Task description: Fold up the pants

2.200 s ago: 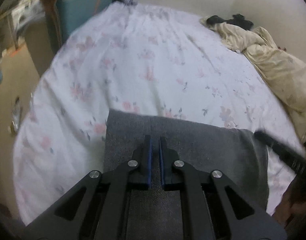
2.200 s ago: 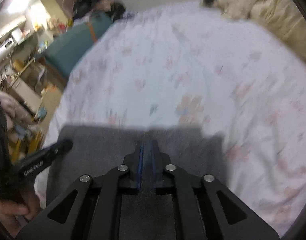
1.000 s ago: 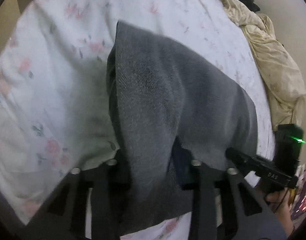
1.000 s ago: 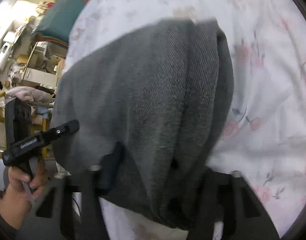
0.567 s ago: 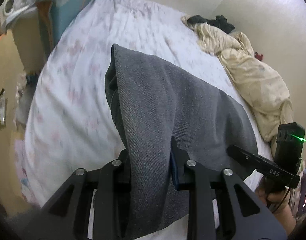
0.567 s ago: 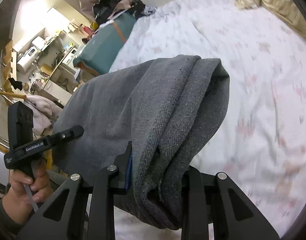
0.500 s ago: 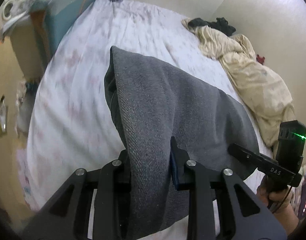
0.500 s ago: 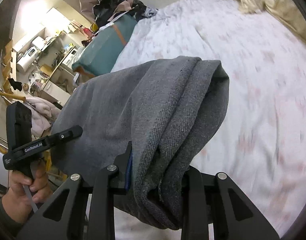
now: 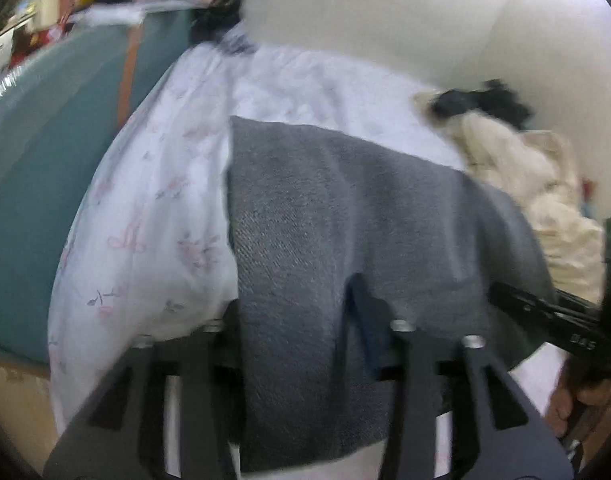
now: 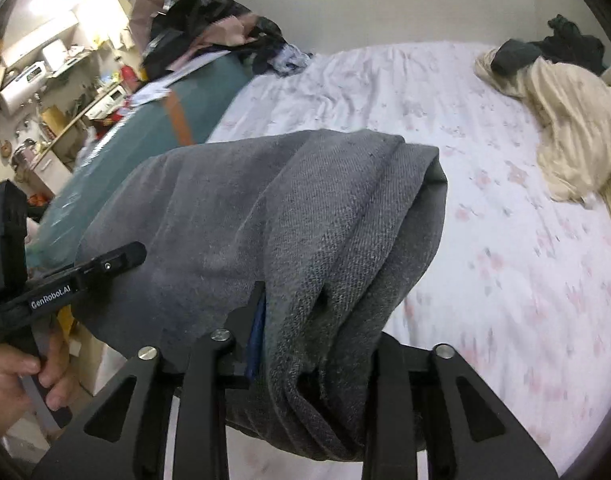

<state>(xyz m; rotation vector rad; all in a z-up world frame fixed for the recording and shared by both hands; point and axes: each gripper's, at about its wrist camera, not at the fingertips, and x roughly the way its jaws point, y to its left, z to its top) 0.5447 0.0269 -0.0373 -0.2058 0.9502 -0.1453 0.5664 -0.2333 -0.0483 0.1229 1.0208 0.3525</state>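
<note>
As the grip loosens, the pants hang over the bed.
Both tongs, left and right, have just widened around the folded cloth; whether they still pinch it, I cannot tell.

— Where is room left for a gripper to pass?
— A broad stretch of the flowered bed beyond the grey pants is left bare.
— What is blocked?
— The right edge is taken by a heaped cream blanket, topped with dark clothes; the left side is shut in by a teal suitcase.
</note>
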